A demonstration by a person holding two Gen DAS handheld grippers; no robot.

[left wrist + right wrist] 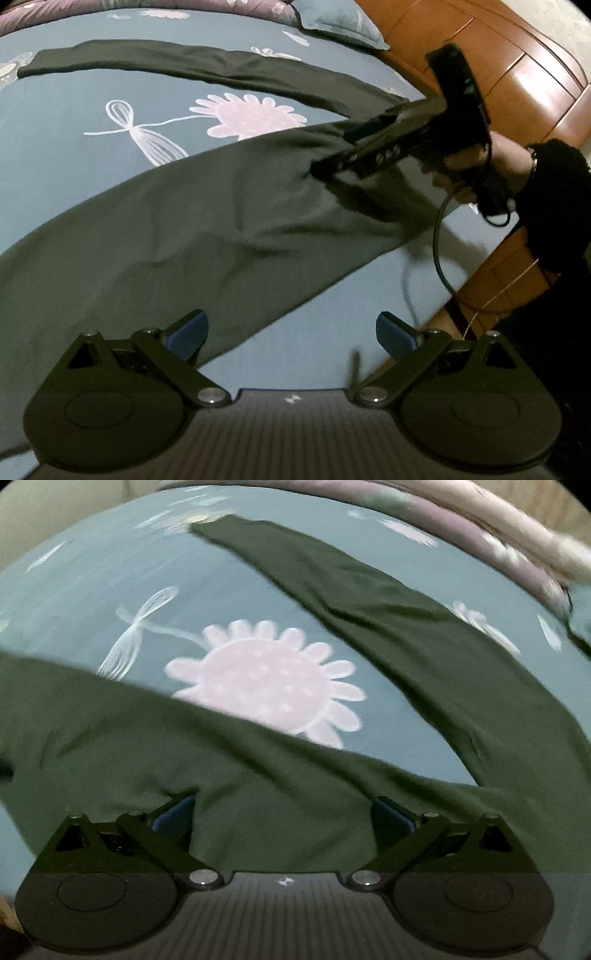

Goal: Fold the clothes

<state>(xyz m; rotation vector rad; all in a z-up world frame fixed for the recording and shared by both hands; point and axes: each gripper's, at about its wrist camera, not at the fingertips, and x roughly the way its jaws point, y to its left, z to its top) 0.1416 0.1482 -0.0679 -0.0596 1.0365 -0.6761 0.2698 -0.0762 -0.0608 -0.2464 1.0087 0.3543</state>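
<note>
Dark green trousers [177,229] lie spread on a blue floral bed sheet [66,140], one leg stretched far back [184,66], the other running toward the left. My left gripper [291,332] is open and empty over bare sheet beside the near leg's edge. My right gripper [321,170] shows in the left wrist view, its tip pressed into the cloth near the crotch. In the right wrist view the right gripper [282,812] has its jaws wide apart, with trouser fabric [280,797] lying between and over the fingers.
A wooden headboard [498,74] and bed frame run along the right. A blue pillow [340,22] and a purple quilt [147,5] lie at the far end. A cable [439,251] hangs from the right gripper.
</note>
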